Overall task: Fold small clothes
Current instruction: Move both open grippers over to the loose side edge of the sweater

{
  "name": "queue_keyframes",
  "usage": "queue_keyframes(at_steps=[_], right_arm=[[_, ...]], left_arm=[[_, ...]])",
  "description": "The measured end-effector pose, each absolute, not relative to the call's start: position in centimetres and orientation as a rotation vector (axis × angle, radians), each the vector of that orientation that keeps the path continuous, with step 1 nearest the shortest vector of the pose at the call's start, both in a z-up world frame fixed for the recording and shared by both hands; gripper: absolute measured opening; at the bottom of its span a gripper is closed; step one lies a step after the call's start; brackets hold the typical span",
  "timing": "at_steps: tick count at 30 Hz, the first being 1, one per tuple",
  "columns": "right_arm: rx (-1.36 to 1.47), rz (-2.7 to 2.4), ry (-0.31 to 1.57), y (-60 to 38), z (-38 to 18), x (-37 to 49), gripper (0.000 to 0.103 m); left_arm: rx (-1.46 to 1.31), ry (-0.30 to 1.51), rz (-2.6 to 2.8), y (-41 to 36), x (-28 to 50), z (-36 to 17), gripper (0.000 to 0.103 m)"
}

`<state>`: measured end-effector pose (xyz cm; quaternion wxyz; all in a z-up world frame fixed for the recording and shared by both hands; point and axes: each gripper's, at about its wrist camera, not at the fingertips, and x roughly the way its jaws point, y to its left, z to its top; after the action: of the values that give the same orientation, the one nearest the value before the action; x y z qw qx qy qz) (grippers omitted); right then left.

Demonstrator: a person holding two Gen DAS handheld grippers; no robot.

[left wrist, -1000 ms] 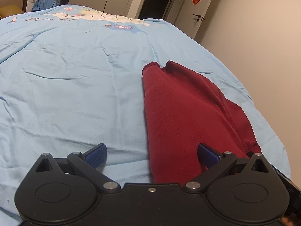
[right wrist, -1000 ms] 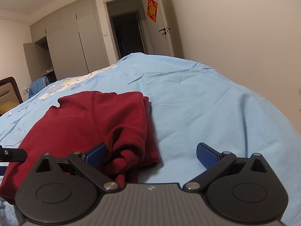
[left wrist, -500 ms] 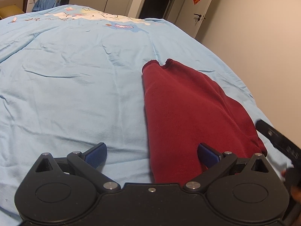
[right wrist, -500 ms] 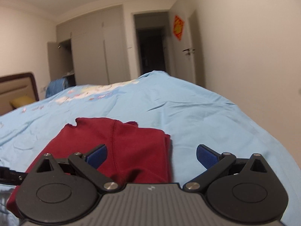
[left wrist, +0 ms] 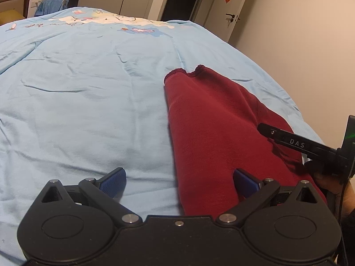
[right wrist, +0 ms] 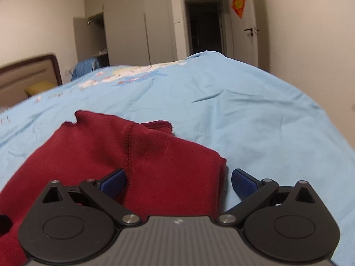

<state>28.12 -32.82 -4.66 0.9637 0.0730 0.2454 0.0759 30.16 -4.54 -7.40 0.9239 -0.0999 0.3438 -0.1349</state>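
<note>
From the left wrist, the left gripper (left wrist: 179, 182) hangs wide open and empty over the near hem of the red garment (left wrist: 213, 133), lying flat on the blue bed (left wrist: 77, 93). From the right wrist, the right gripper (right wrist: 177, 180) is equally spread, holding nothing, straddling the garment's folded right edge; the knit looks soft, light and floppy, best pinched at a near corner.

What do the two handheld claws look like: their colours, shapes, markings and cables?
Both claws, left claw and right claw, have black linkage arms on round discs, silver pivot pins and blue textured pads. The right claw's body is ribbed grey; its finger reads "DAS" and a black cable trails.
</note>
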Motion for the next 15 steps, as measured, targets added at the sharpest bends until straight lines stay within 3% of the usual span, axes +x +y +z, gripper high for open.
queue_keyframes(at_steps=[15], right_arm=[[0.240,0.095,0.461,-34.7,-5.1,27.3,0.103]], left_arm=[[-0.196,0.703,-0.279,-4.6,30.1,-7.4,0.103]])
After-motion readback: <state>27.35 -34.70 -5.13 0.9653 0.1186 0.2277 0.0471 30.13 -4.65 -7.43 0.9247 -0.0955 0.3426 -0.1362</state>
